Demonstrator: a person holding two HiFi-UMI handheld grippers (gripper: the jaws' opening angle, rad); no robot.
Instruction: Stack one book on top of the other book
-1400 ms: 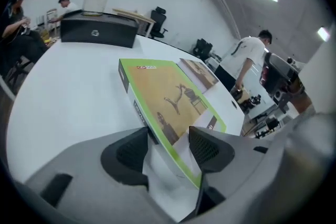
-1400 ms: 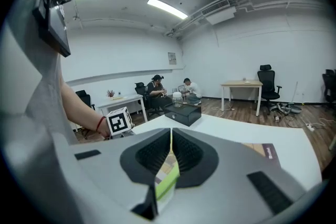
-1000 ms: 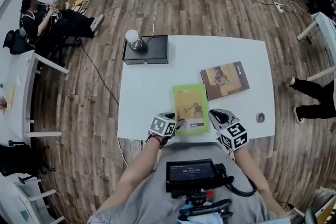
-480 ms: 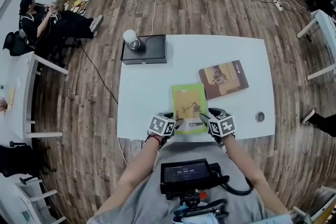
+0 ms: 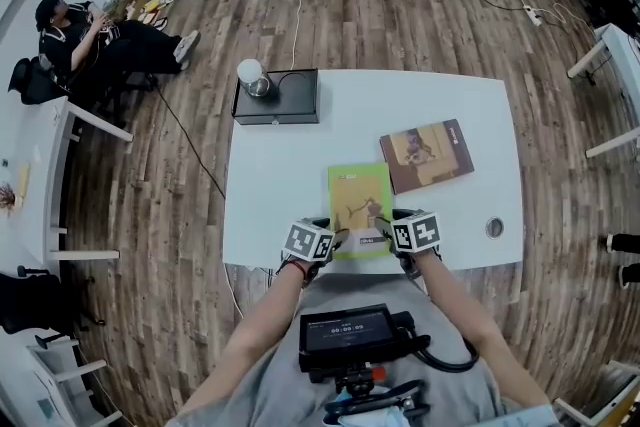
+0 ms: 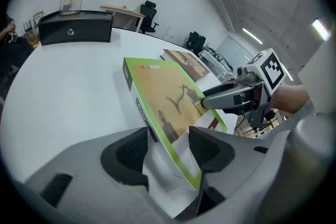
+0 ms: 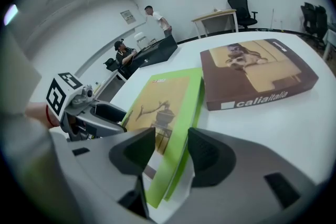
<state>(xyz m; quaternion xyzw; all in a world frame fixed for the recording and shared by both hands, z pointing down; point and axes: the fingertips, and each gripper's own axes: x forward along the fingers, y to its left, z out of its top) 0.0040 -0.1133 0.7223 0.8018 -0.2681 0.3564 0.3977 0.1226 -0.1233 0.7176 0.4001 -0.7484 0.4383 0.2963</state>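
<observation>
Big white table (image 5: 285, 185), seen from above. At its far left corner, a black box (image 5: 285, 97) with a white jar (image 5: 251, 73) on top, well clear of the job.

Next in size, the brown book (image 5: 427, 153), flat on the table, toward the right side. Just beside it and nearer the person, the green book (image 5: 360, 198), also flat, close to the table's front edge. Not stacked yet, so only at the start of the job.

Then the two tools, both at the green book's near end. Left gripper (image 6: 168, 150): spread wide around the book's near left corner, with no squeeze to be seen. Right gripper (image 7: 171, 150): just been opening, now spread wide too, around the book's near right edge, with no press from the pads (image 7: 207, 157).

Step in hand, most likely: grab the green book with both tools. To do it well:

- Slide both tools a bit further on, for a deeper bite than just the tips of the corners.
- Squeeze both sides at the same time and equally hard.
- Lift straight up and keep the book level, with no droop at the far end.
- Carry it over the brown book and line up the edges.
- Lay it down flat, and only then let go.
</observation>
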